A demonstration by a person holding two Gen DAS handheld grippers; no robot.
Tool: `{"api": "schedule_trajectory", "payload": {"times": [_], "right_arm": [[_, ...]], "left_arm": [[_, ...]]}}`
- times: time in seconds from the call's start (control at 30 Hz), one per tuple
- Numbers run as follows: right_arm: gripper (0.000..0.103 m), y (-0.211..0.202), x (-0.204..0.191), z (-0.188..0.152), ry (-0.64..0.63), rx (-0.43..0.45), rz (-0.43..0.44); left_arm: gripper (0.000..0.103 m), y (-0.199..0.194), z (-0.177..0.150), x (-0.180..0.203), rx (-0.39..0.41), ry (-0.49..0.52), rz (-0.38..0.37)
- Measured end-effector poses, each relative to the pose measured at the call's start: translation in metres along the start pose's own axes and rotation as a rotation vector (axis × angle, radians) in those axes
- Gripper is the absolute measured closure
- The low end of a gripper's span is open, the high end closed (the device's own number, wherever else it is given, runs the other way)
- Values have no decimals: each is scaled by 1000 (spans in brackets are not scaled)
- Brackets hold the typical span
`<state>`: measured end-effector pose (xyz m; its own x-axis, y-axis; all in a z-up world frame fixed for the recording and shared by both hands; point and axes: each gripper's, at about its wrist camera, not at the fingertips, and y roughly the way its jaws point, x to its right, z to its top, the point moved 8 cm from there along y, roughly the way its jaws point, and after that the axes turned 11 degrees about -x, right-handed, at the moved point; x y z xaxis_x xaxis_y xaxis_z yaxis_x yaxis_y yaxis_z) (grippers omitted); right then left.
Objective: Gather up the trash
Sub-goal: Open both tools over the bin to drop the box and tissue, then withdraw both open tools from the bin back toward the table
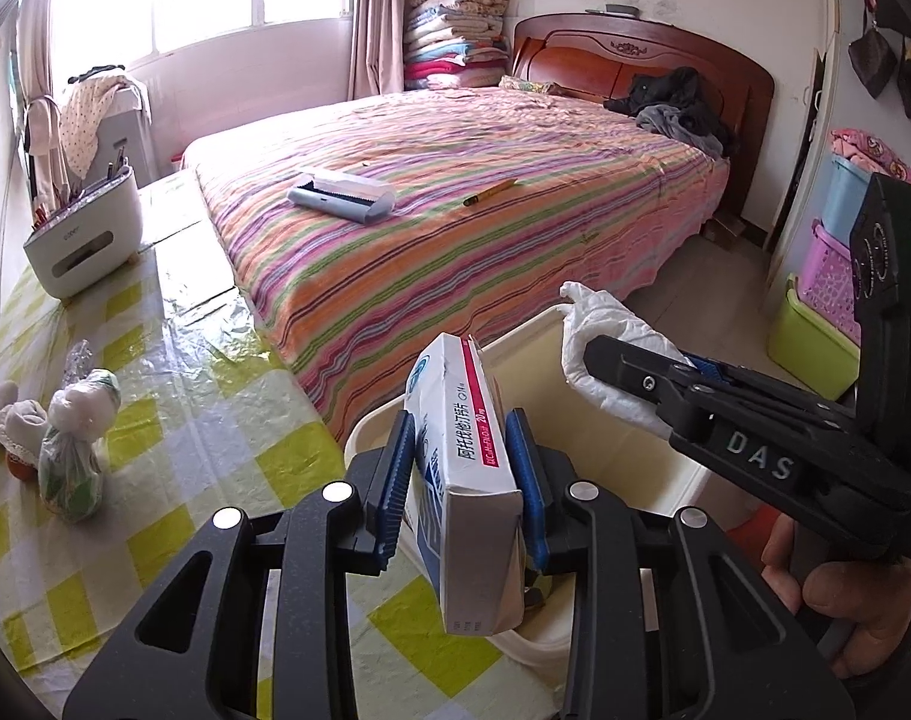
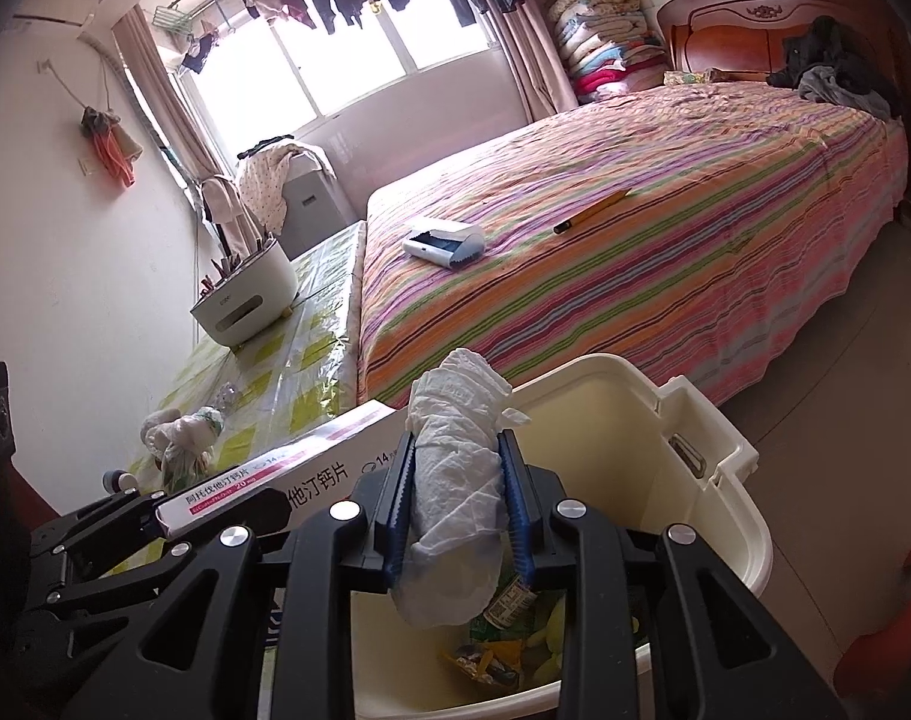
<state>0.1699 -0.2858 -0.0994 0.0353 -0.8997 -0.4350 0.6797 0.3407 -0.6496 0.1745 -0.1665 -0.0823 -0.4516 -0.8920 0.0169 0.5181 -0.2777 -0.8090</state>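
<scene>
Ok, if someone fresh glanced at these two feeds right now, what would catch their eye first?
Probably the two loads held over the cream bin: the left gripper clamps a white medicine box, and the right gripper holds a crumpled white tissue wad above wrappers already inside. Behind them, the striped bedspread fills the room, with a lint roller and a yellow pen lying on it.

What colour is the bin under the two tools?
Cream, plain, no pattern. The bin shows best in the right wrist view.
</scene>
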Motion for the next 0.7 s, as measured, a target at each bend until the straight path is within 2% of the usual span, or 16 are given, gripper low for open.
{"api": "schedule_trajectory", "payload": {"times": [0.13, 0.23, 0.4, 0.6, 0.7], "right_arm": [[59, -1, 3, 2, 7, 8, -5], [54, -2, 4, 4, 12, 12, -3], [53, -3, 7, 8, 19, 14, 4], [53, -2, 7, 11, 24, 10, 13], [53, -2, 5, 12, 27, 8, 23]], "left_arm": [[70, 5, 1, -1, -3, -8, 4], [66, 7, 3, -1, -2, -6, 10], [58, 7, 5, -1, 12, -12, 22], [43, 5, 6, -1, 25, -9, 44], [40, 1, 6, -3, 35, -6, 54]]}}
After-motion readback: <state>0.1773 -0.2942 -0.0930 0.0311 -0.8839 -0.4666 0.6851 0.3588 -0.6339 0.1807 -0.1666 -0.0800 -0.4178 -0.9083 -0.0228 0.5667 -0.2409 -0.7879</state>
